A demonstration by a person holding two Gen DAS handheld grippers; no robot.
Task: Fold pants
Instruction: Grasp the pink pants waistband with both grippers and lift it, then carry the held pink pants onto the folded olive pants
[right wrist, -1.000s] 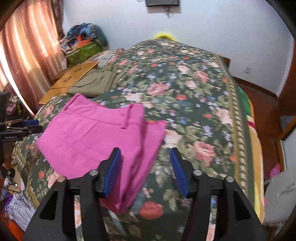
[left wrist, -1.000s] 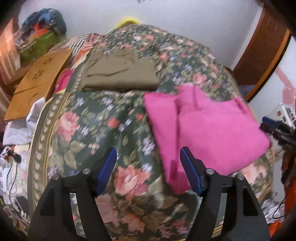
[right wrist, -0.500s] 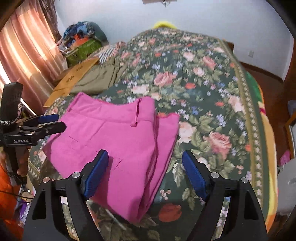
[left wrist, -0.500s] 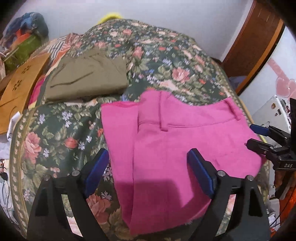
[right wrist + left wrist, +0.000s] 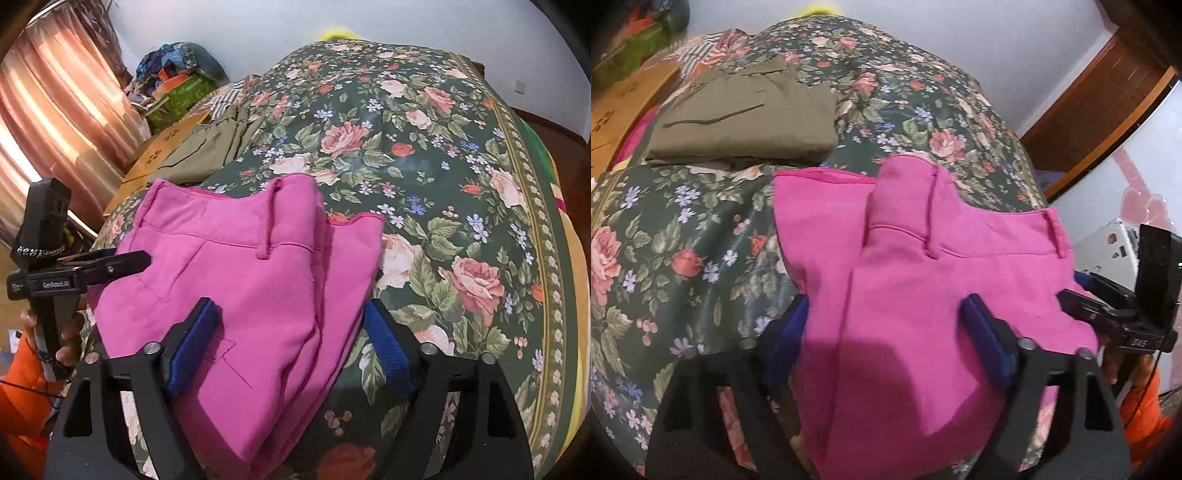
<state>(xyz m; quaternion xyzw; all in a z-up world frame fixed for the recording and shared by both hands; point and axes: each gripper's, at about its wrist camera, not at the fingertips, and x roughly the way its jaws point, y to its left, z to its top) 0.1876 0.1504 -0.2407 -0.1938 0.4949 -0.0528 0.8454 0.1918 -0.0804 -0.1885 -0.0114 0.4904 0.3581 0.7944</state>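
Observation:
Folded pink pants (image 5: 923, 280) lie near the front edge of a floral bedspread (image 5: 701, 229). My left gripper (image 5: 886, 332) is open, its blue pads straddling the near end of the pants; the left pad is partly hidden by the cloth. In the right wrist view the pink pants (image 5: 240, 280) lie between the pads of my open right gripper (image 5: 291, 343), at their other side. Each gripper shows in the other's view: the right gripper (image 5: 1108, 317) at the pants' right edge, the left gripper (image 5: 85, 269) at their left edge.
Folded olive pants (image 5: 746, 118) lie further back on the bed, also seen in the right wrist view (image 5: 207, 147). A wooden board (image 5: 613, 114) and a clutter pile (image 5: 177, 85) sit at the left. Curtains (image 5: 55, 122) hang left; a wooden door (image 5: 1108, 96) is right.
Both grippers have moved forward and down onto the pink pants, so the pants now lie between the pads of each. Both have stayed open.

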